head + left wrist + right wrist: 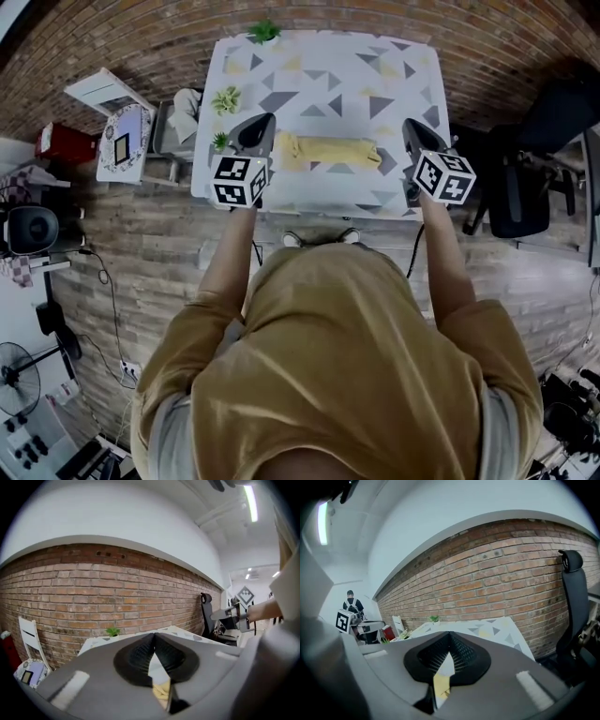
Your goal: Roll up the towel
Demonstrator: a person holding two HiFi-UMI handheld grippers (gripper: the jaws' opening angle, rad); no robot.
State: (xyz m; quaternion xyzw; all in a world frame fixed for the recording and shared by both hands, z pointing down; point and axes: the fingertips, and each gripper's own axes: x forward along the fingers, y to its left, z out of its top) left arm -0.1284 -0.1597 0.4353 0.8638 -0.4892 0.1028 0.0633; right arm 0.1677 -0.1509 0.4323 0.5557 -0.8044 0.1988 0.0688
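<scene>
- You're in what looks like an office or studio; the far corners are blurry.
- A brick wall, wood-plank floor, ceiling strip light.
- A black office chair stands beside your worktop; fan and cables sit on the floor.

We can read no words, numbers or brands anywhere; the left marker cube and right marker cube bear only black-and-white square patterns.

A white table patterned with grey and yellow triangles stands by a red brick wall, small green potted plants along its left edge. A black office chair sits to its right.
</scene>
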